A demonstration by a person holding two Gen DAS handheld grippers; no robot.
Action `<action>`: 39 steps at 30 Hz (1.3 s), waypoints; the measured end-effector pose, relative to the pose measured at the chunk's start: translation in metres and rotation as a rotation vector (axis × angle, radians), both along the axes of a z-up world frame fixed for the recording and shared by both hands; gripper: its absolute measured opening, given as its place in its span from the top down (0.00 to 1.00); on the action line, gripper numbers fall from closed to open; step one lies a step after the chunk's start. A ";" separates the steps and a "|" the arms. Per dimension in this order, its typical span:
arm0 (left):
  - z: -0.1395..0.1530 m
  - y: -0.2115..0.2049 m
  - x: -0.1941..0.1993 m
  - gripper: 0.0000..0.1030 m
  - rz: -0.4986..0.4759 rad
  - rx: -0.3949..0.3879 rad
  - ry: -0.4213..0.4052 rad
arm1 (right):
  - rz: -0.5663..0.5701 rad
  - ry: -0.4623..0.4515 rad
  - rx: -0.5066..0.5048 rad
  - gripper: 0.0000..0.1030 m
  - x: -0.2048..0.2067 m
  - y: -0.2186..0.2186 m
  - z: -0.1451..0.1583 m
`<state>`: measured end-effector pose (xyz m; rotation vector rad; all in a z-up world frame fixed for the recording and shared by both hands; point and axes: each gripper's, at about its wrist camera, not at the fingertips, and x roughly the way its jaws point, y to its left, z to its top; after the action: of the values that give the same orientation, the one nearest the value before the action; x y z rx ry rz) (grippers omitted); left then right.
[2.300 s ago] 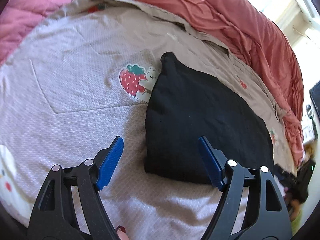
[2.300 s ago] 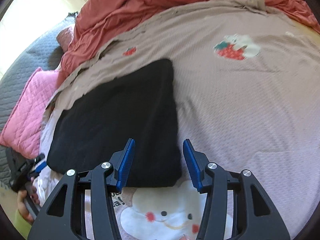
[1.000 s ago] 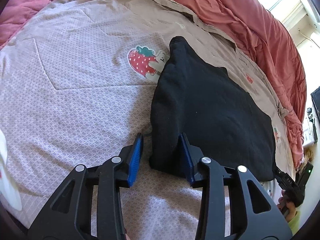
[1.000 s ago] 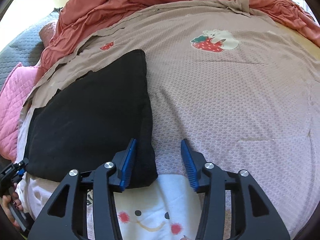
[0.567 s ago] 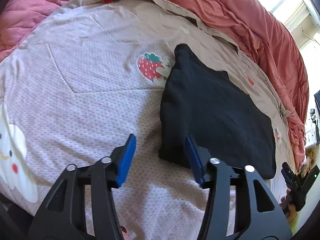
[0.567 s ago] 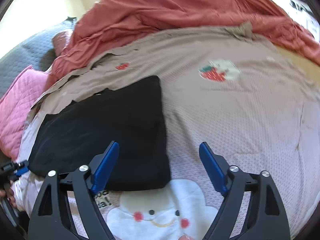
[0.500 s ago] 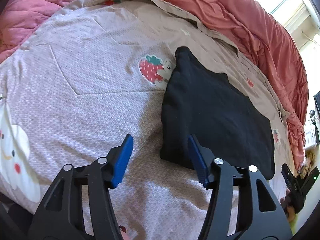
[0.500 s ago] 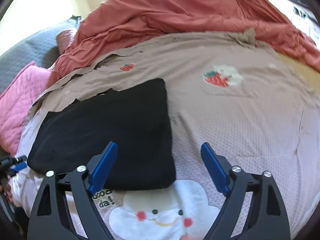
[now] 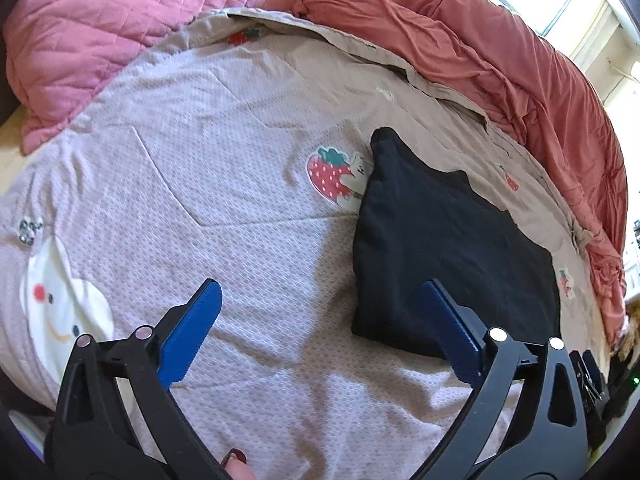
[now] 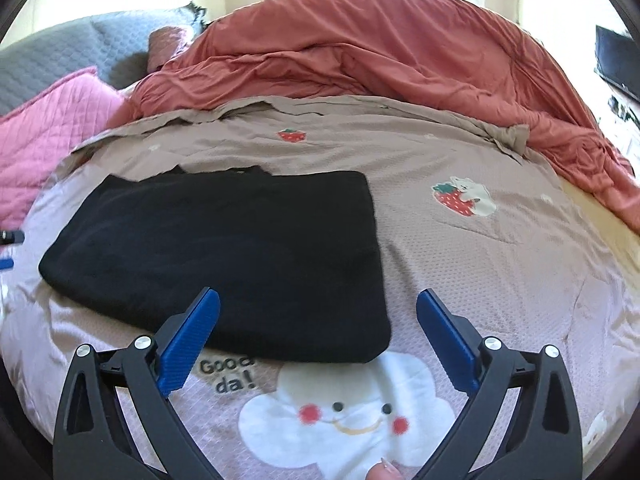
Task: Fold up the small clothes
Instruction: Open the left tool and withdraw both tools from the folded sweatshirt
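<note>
Bed (image 10: 500, 272) under a printed sheet fills both views. Both sets of jaws have just been opening and stand wide, nothing between them. Left gripper (image 9: 320, 328) has the black garment (image 9: 452, 248) ahead-right of it; right gripper (image 10: 318, 330) has it directly ahead-left, long axis crosswise, nearer.

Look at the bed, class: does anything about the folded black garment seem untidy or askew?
Slightly. The black garment lies folded flat on the bedspread, but an uneven layer pokes out along its far edge.

Folded garment (image 10: 224, 256) on bedsheet (image 10: 480, 280)
</note>
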<state>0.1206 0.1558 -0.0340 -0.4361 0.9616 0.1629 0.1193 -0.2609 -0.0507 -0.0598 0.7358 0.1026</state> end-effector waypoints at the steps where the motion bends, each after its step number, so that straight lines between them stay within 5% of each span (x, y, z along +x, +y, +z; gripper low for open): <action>1: 0.000 0.001 0.001 0.09 0.000 0.006 0.001 | 0.009 -0.001 -0.008 0.05 -0.002 0.004 0.000; 11: -0.012 0.023 0.005 0.09 0.050 -0.006 0.023 | 0.157 0.025 -0.035 0.05 -0.014 0.075 -0.002; 18: -0.026 0.050 0.005 0.09 0.136 0.015 0.036 | 0.336 0.041 -0.085 0.05 -0.016 0.166 -0.009; 27: -0.040 0.086 -0.001 0.09 0.202 0.001 0.041 | 0.476 -0.005 -0.311 0.05 -0.008 0.267 -0.024; 36: -0.039 0.088 0.003 0.09 0.199 -0.023 0.019 | 0.529 -0.059 -0.517 0.06 0.003 0.309 -0.060; 37: -0.039 0.087 0.004 0.09 0.197 -0.029 0.018 | 0.530 -0.078 -0.532 0.08 0.004 0.310 -0.062; 39: -0.038 0.087 0.004 0.09 0.191 -0.044 0.013 | 0.544 -0.089 -0.517 0.32 0.007 0.311 -0.062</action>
<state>0.1247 0.2424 -0.0719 -0.5686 0.9373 0.3181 0.1258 0.0499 -0.1125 -0.7553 0.6263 0.4235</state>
